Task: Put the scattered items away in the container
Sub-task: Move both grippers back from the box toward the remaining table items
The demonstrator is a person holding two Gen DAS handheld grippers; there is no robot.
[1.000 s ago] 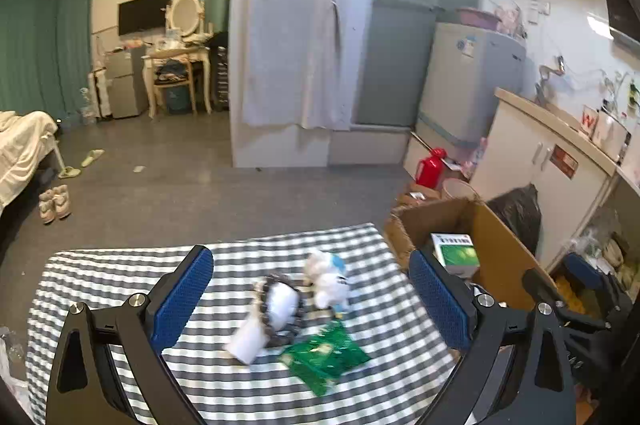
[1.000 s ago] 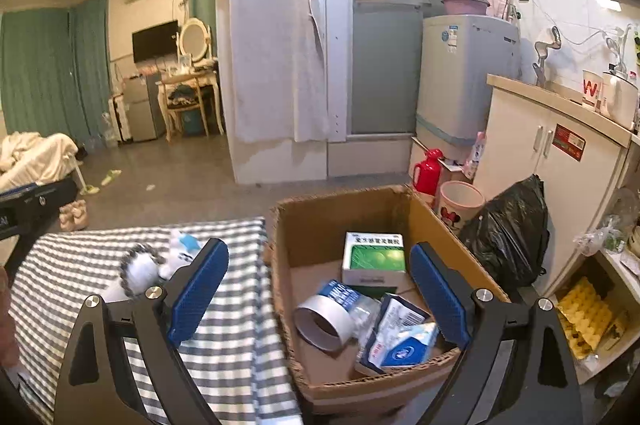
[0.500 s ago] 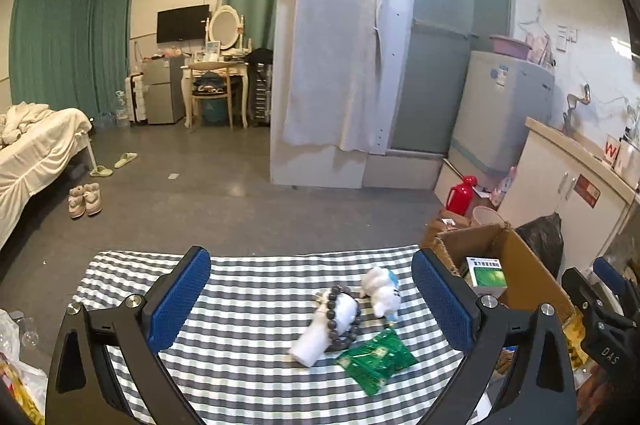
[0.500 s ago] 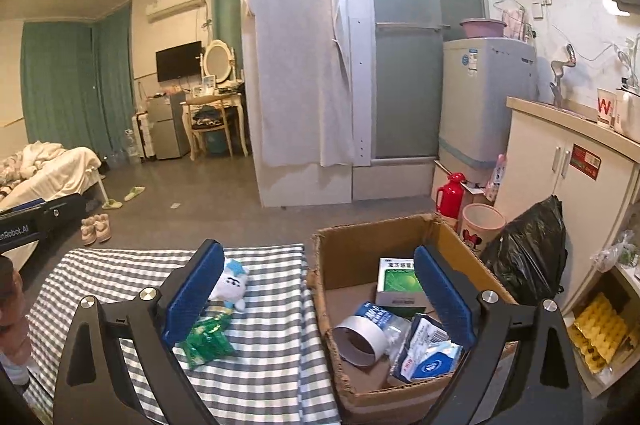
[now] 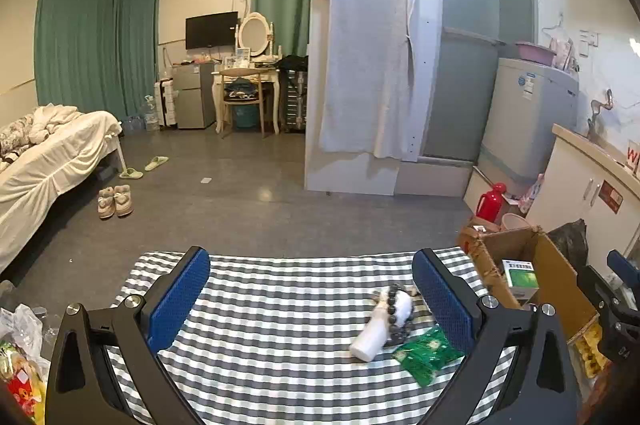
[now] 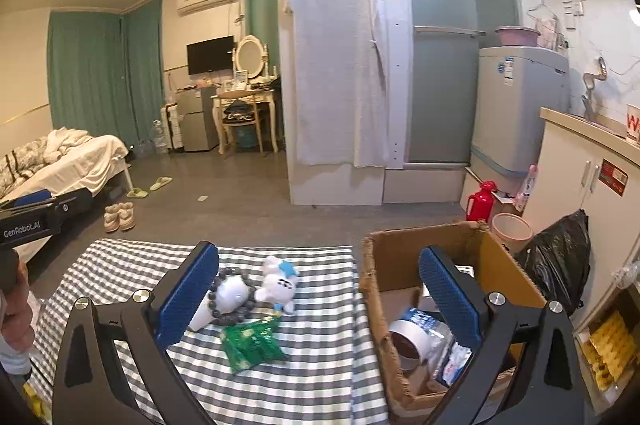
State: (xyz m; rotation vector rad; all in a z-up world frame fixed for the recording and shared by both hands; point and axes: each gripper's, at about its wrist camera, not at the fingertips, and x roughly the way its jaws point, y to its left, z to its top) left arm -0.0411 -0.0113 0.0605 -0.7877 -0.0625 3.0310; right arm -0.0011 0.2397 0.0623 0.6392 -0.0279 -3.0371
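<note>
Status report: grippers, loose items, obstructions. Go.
Left gripper open, empty. Right gripper open, empty, jaws just widened. Plush toy, bottle, green packet on cloth beside cardboard box. Nothing obstructing.

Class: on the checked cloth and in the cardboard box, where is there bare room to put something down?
The checked cloth lies bare left of the white bottle. It is crowded where the bottle, bead bracelet, plush toy and green packet cluster. In the cardboard box, bare floor shows behind the tape roll, toward the far wall.

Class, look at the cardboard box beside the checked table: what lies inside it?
Inside the cardboard box lie a tape roll, a green-and-white carton and blue-and-white packets. The right gripper's finger covers part of the contents, and the near wall hides the box floor.
</note>
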